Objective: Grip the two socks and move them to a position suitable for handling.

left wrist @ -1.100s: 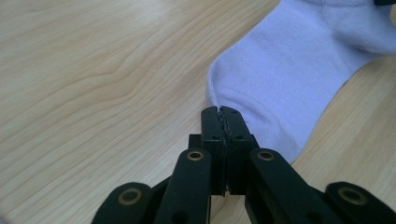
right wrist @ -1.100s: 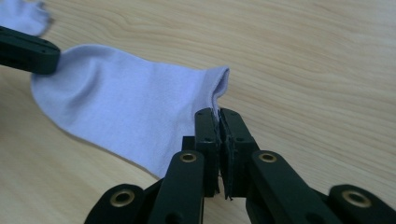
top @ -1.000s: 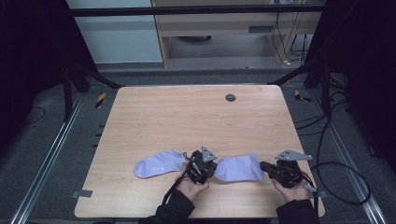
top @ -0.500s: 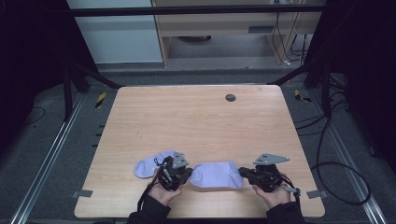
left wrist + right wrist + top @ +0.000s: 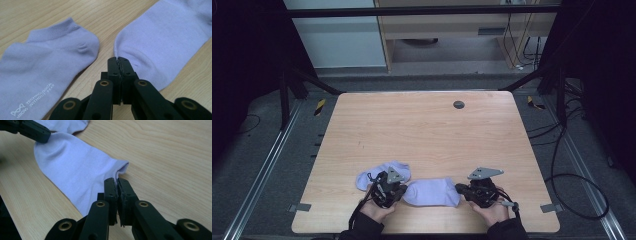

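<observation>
My left tool (image 5: 398, 189) is clamped tight on one end of the lilac sock (image 5: 433, 191), and my right tool (image 5: 464, 190) pinches its other end at the cuff, jaws closed on the fabric. The sock lies stretched flat between them at the near edge of the counter (image 5: 422, 130). A second lilac sock (image 5: 374, 176) lies just beside my left tool.

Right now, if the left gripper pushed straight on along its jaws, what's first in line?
The left gripper is shut on the edge of the held sock, so that sock's fabric lies directly ahead. The other sock lies off to the side, probably out of line.
</observation>
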A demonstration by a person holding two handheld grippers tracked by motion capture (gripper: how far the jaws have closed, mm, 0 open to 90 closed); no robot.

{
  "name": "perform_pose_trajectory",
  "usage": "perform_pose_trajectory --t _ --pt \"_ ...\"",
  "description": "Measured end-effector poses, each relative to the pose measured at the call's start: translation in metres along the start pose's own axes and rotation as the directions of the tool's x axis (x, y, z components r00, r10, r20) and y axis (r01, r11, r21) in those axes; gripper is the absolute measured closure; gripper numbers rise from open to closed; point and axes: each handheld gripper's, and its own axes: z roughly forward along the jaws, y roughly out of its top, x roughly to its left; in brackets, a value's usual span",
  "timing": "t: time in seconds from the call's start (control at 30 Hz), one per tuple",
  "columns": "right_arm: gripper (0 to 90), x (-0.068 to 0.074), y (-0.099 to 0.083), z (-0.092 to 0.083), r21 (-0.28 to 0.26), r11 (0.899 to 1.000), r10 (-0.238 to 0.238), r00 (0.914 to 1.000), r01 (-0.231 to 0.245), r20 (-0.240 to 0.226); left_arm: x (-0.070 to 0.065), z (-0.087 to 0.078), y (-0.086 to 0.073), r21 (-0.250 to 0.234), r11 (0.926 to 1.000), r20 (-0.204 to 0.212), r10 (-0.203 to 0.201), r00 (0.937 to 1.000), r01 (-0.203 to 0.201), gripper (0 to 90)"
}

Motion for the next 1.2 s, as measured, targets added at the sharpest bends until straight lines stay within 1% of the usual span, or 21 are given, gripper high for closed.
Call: perform_pose_trajectory --t 0.17,0.2,0.3,0.4,0.47,0.53,0.6,0.63,0.67,0.73,0.8,0.9,0.97,1.03,1.07,1.13,1.2 --pt "86.0 -0.001 -0.004 0.006 0.027 1.000 0.008 1.0000 -0.008 0.005 -0.001 0.006 -0.002 0.029 0.9996 -0.003 0.008 1.0000 -0.008 88.0" --pt "85.8 -0.002 -0.004 0.007 0.029 1.000 -0.005 0.9999 0.004 0.011 -0.001 0.007 -0.003 0.032 0.9995 -0.002 0.004 1.0000 -0.004 87.4" --pt "84.7 -0.001 -0.005 0.008 0.039 0.999 -0.007 0.9998 0.006 0.021 0.000 0.006 -0.003 0.026 0.9996 -0.010 0.004 0.9999 -0.004 82.8" --pt "82.0 -0.001 -0.005 0.009 0.037 0.999 -0.016 0.9993 0.014 0.033 0.001 0.002 -0.003 0.001 1.0000 -0.018 0.001 0.9998 -0.001 77.1" --pt "78.7 -0.002 -0.005 0.007 0.019 1.000 -0.016 0.9990 0.015 0.041 0.002 -0.003 -0.003 -0.019 0.9998 -0.017 -0.003 0.9999 0.002 74.1" --pt "77.6 -0.003 -0.004 0.005 0.004 1.000 -0.009 0.9989 0.009 0.047 0.004 -0.008 -0.001 -0.038 0.9992 -0.020 -0.007 0.9998 0.006 72.3" --pt "76.3 -0.003 -0.001 0.002 -0.018 1.000 0.000 0.9987 0.000 0.052 0.007 -0.014 0.000 -0.069 0.9975 -0.023 -0.012 0.9997 0.010 68.9" --pt "75.9 -0.003 0.000 0.001 -0.023 1.000 -0.004 0.9983 0.005 0.058 0.008 -0.018 0.000 -0.087 0.9961 -0.024 -0.016 0.9996 0.014 67.2" --pt "75.3 -0.003 0.002 -0.001 -0.037 0.999 -0.001 0.9982 0.003 0.060 0.010 -0.020 0.000 -0.098 0.9950 -0.029 -0.018 0.9994 0.016 63.9" --pt "74.8 -0.003 0.007 -0.003 -0.060 0.998 0.002 0.9982 0.001 0.061 0.013 -0.024 0.000 -0.110 0.9938 -0.040 -0.023 0.9989 0.018 61.4" --pt "74.0 -0.003 0.012 -0.004 -0.081 0.997 0.013 0.9981 -0.008 0.061 0.020 -0.028 -0.001 -0.124 0.9919 -0.058 -0.034 0.9977 0.026 58.6" --pt "71.4 0.002 0.020 -0.002 -0.105 0.995 0.008 0.9978 -0.001 0.065 0.030 -0.033 -0.004 -0.144 0.9887 -0.089 -0.057 0.9944 0.044 53.4" --pt "70.4 0.007 0.027 -0.001 -0.129 0.992 0.017 0.9988 -0.011 0.046 0.038 -0.036 -0.008 -0.151 0.9871 -0.110 -0.069 0.9915 0.052 50.5" --pt "69.1 0.011 0.031 0.002 -0.140 0.990 0.012 0.9990 -0.006 0.042 0.044 -0.039 -0.011 -0.155 0.9858 -0.120 -0.083 0.9892 0.064 49.2" --pt "68.6 0.013 0.033 0.003 -0.140 0.990 0.010 0.9991 -0.004 0.040 0.049 -0.041 -0.014 -0.162 0.9838 -0.125 -0.098 0.9873 0.077 48.8" --pt "67.4 0.018 0.039 0.008 -0.143 0.990 -0.001 0.9991 0.007 0.042 0.056 -0.043 -0.017 -0.163 0.9830 -0.138 -0.109 0.9844 0.086 47.5" --pt "65.7 0.022 0.044 0.012 -0.145 0.989 -0.005 0.9990 0.011 0.044 0.063 -0.045 -0.021 -0.169 0.9803 -0.149 -0.128 0.9805 0.102 45.9"
